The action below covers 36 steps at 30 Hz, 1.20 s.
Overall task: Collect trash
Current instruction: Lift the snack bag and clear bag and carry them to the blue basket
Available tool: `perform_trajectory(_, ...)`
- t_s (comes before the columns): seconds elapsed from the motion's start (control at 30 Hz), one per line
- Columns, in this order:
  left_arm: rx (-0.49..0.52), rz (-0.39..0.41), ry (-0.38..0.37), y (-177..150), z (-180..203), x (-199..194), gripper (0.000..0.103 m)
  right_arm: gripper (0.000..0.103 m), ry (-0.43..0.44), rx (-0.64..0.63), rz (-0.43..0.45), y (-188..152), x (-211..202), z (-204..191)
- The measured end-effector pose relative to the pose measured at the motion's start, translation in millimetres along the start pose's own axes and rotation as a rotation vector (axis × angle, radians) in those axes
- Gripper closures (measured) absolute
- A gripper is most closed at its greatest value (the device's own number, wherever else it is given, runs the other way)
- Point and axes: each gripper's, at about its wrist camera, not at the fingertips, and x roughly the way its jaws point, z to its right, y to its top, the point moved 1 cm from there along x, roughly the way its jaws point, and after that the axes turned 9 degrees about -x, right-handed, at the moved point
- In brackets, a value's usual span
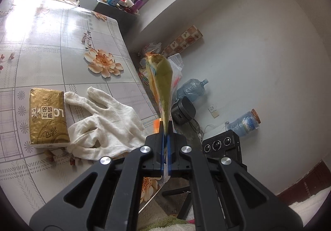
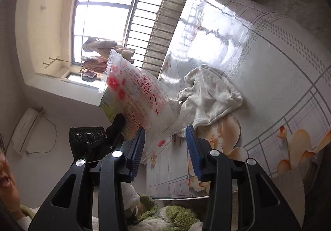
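My left gripper [image 1: 165, 127] has its jaws pinching a green-yellow wrapper [image 1: 163, 86], sticking up past the counter [image 1: 51, 44] edge. My right gripper [image 2: 165, 138] jaws are spread, a clear printed bag [image 2: 136, 94] between them.

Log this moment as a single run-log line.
left claw: shut on wrapper, held off table edge | right claw: open, around clear printed bag | white cloth, tissue pack: on table
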Motion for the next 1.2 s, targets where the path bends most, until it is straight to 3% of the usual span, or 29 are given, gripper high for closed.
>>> perform_trajectory(0.1, -0.009, 0.008, -0.01, -1, -2, -4, 0.103, 0.07, 0.02, 0.027, 0.017, -4, 2, 2)
perform_trajectory(0.27, -0.021, -0.011, 0.024, -7, -8, -6, 0.103, 0.09, -0.017, -0.017, 0.068, 3, 2, -13)
perform_trajectory(0.47, -0.006, -0.027, 0.041, -12, -11, -7, 0.103, 0.092, -0.104, -0.106, 0.097, 10, -2, -31)
perform_trajectory(0.8, 0.062, -0.078, 0.071, -18, 1, 2, 0.101, 0.093, -0.139, -0.105, 0.205, 33, -34, -22)
perform_trajectory(1.03, 0.191, -0.099, 0.151, -13, 28, 21, 0.101, 0.093, -0.237, -0.112, 0.349, 47, -90, -9)
perform_trajectory(1.2, 0.313, -0.173, 0.174, 0, 68, 68, 0.101, 0.093, -0.358, -0.079, 0.507, 53, -151, 14)
